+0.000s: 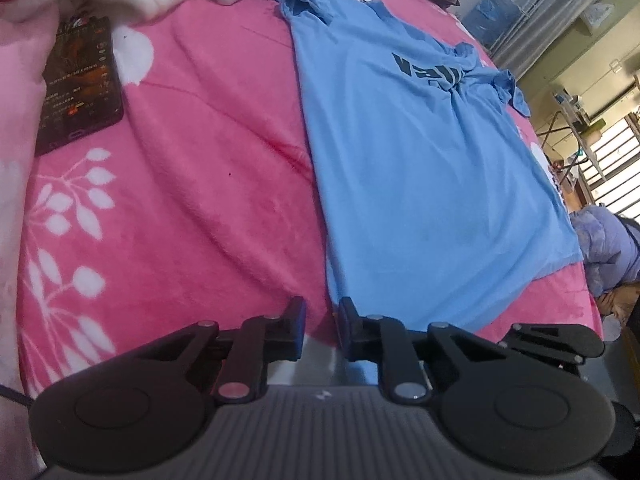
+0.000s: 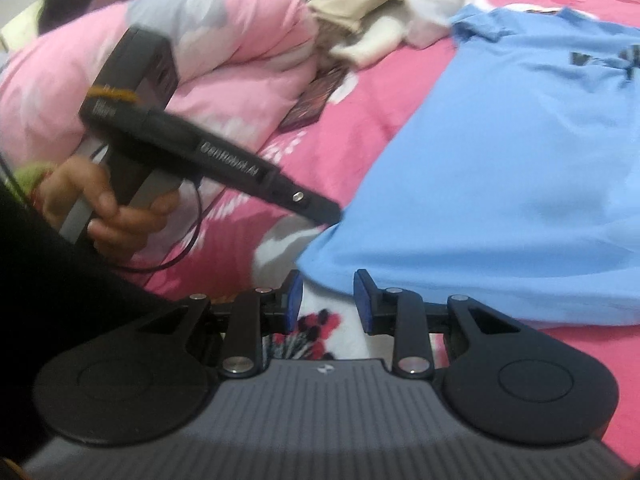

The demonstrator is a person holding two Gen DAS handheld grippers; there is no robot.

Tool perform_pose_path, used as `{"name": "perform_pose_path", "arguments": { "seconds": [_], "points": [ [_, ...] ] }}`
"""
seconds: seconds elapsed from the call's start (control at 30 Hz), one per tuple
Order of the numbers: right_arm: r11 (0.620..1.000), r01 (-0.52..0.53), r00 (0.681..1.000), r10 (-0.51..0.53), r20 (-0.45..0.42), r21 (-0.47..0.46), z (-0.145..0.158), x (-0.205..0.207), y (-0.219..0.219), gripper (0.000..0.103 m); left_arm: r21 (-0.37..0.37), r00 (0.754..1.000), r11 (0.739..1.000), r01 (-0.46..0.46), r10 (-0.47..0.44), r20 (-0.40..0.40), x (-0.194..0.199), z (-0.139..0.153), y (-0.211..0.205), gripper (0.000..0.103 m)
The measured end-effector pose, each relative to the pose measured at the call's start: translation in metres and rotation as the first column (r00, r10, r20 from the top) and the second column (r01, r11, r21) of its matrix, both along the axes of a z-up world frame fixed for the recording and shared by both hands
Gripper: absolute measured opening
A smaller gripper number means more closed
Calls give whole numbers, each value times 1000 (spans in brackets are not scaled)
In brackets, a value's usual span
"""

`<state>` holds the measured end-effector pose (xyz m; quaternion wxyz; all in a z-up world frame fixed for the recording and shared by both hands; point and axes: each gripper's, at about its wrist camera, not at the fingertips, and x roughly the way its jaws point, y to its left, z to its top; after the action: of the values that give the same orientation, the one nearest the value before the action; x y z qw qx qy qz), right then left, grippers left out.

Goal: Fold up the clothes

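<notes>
your blue t-shirt (image 1: pixel 420 184) lies spread flat on the pink blanket (image 1: pixel 192 184), collar at the far end and hem toward you. your left gripper (image 1: pixel 320 330) sits at the shirt's near left hem corner with its jaws parted and nothing between them; your right gripper (image 2: pixel 326 302) is also parted and empty, just short of the hem. your left hand (image 2: pixel 108 208) holds its tool's handle, beside a dark phone (image 1: pixel 80 84).
</notes>
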<state>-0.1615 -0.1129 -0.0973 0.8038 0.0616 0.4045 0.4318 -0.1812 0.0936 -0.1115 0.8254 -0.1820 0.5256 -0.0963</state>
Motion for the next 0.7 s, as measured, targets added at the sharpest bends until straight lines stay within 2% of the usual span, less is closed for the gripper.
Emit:
{"name": "perform_pose_path", "arguments": {
  "seconds": [0.17, 0.43, 0.53, 0.6, 0.7],
  "points": [
    [998, 58, 998, -57, 40, -24, 3, 7, -8, 28, -22, 999, 1000, 9, -8, 44, -7, 9, -1, 17],
    [987, 151, 984, -145, 107, -57, 7, 19, -20, 28, 30, 998, 999, 38, -40, 55, -4, 5, -16, 14],
    [979, 169, 979, -153, 133, -113, 2, 34, -18, 26, 37, 996, 999, 31, -34, 81, -4, 8, -13, 14],
    [970, 177, 979, -158, 126, -165, -7, 46, -17, 23, 52, 996, 998, 32, -36, 87, -1, 8, -12, 14],
    [967, 190, 979, -174, 106, -170, -21, 55, -20, 19, 118, 992, 990, 78, -89, 92, -2, 5, -18, 14]
  ]
}}
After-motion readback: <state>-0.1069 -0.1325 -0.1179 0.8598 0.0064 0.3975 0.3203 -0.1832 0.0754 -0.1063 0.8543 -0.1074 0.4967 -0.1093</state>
